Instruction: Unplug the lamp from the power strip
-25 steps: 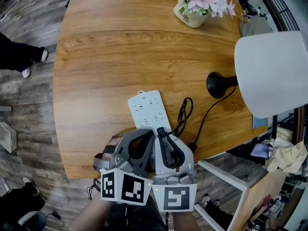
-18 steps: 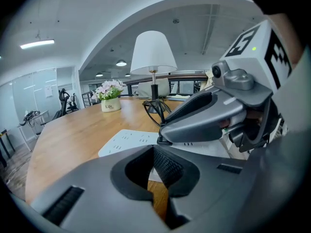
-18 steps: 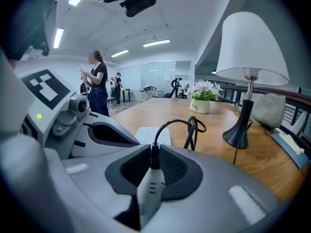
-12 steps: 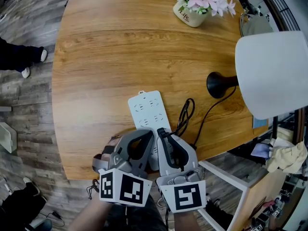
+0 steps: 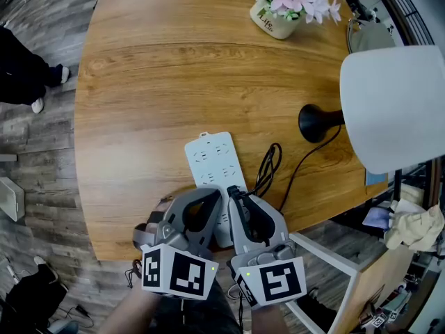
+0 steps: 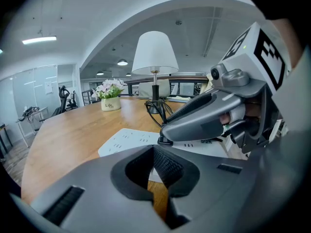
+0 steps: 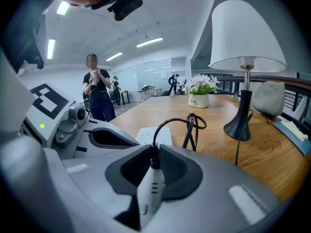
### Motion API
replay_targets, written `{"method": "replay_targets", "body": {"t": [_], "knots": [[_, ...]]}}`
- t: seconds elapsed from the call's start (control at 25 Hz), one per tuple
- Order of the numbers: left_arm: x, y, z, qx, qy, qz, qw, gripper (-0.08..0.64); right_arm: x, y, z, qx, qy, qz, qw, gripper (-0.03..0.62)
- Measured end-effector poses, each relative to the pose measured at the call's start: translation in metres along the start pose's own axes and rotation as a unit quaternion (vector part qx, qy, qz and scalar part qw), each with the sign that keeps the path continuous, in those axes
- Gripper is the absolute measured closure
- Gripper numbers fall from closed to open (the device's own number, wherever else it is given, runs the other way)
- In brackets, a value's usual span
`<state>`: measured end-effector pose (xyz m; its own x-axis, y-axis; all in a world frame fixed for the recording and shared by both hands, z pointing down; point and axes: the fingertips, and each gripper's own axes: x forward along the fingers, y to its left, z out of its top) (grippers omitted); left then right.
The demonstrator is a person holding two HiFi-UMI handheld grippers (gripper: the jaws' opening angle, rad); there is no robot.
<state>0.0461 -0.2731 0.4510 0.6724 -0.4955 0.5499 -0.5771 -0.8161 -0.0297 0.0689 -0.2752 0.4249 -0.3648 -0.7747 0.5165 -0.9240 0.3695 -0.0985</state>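
Right gripper (image 7: 151, 152) jaws pinch the lamp plug (image 7: 154, 165) at the near end of the power strip (image 5: 208, 157); pull likely straight up. Left gripper (image 6: 154, 154) jaws pressed together, just beside.

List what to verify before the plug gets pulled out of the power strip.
1. Right gripper shut on plug: ok.
2. Left gripper pinning power strip: cannot tell; jaws together, contact hidden.
3. Cord slack, loosely coiled: ok.
4. Lamp upright, off to the side: ok.
5. Flower pot far from both grippers: ok.
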Motion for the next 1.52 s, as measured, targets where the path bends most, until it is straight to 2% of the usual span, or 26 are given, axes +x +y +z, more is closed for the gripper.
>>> {"method": "replay_targets", "body": {"t": [0.28,0.52,0.84,1.12,1.4,1.52], "knots": [[0.002,0.001,0.001,-0.001,0.002,0.002,1.0,0.565,0.0,0.006,0.001,-0.041,0.007,-0.013,0.999,0.528],[0.001,0.0,0.001,-0.008,0.001,-0.004,1.0,0.565,-0.001,-0.002,0.0,0.021,0.002,0.005,1.0,0.528],[0.004,-0.001,0.003,-0.005,-0.001,-0.004,1.0,0.565,-0.003,0.002,0.001,-0.006,0.011,-0.004,1.0,0.529],[0.004,-0.001,0.003,-0.004,0.002,-0.005,1.0,0.565,-0.004,-0.007,0.0,0.048,-0.001,0.008,0.999,0.531],[0.006,-0.002,0.005,-0.004,0.002,-0.005,1.0,0.565,-0.006,0.0,0.002,-0.004,0.011,-0.006,1.0,0.532],[0.006,-0.002,0.005,-0.001,0.003,-0.003,1.0,0.565,-0.006,0.0,0.002,-0.002,0.008,-0.001,1.0,0.534]]}}
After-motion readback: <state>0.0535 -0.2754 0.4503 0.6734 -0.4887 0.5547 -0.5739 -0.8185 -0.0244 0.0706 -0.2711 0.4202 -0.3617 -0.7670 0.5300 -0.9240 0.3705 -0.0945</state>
